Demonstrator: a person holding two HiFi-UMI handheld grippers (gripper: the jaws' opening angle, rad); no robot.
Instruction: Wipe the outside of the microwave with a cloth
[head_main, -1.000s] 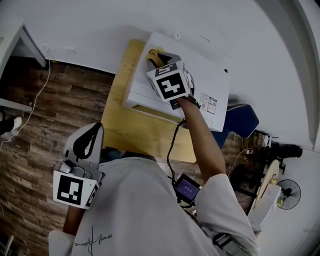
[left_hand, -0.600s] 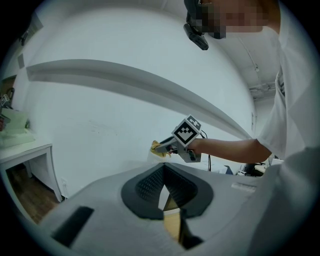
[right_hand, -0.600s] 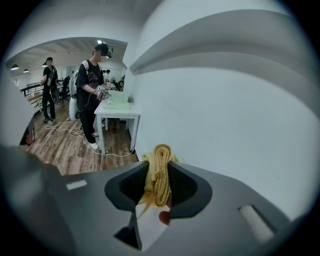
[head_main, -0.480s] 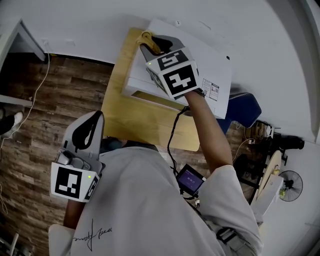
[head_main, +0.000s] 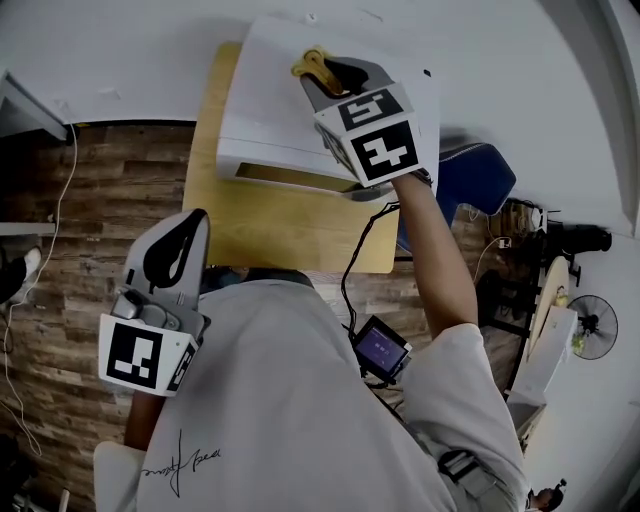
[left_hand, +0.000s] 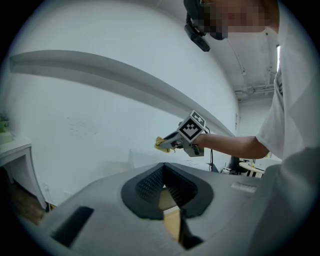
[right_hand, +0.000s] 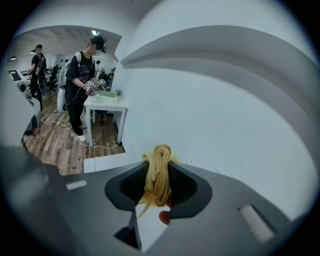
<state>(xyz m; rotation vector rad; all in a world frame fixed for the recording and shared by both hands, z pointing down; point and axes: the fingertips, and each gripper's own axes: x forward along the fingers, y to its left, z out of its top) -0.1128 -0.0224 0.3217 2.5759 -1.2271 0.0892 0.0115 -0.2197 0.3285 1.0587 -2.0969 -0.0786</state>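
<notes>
The white microwave (head_main: 270, 120) stands on a wooden table (head_main: 260, 235). My right gripper (head_main: 325, 75) is shut on a bunched yellow cloth (head_main: 312, 66) and holds it against the microwave's top, towards the back. In the right gripper view the cloth (right_hand: 158, 172) is pinched between the jaws, with the white top (right_hand: 102, 164) just beyond. My left gripper (head_main: 172, 252) hangs near my body, short of the table's front edge, with its jaws together and nothing in them. The left gripper view shows the right gripper (left_hand: 167, 144), the cloth (left_hand: 161, 144) and the microwave (left_hand: 145, 157) ahead.
A blue chair (head_main: 470, 190) sits right of the table. A white desk (right_hand: 105, 105) with a person (right_hand: 80, 75) beside it stands to the left, and cables lie on the wood floor (head_main: 70, 190). The white wall is right behind the microwave.
My right gripper has slid the cloth across the microwave's top, away from the left edge. The head view has shifted. The left gripper has stayed put.
</notes>
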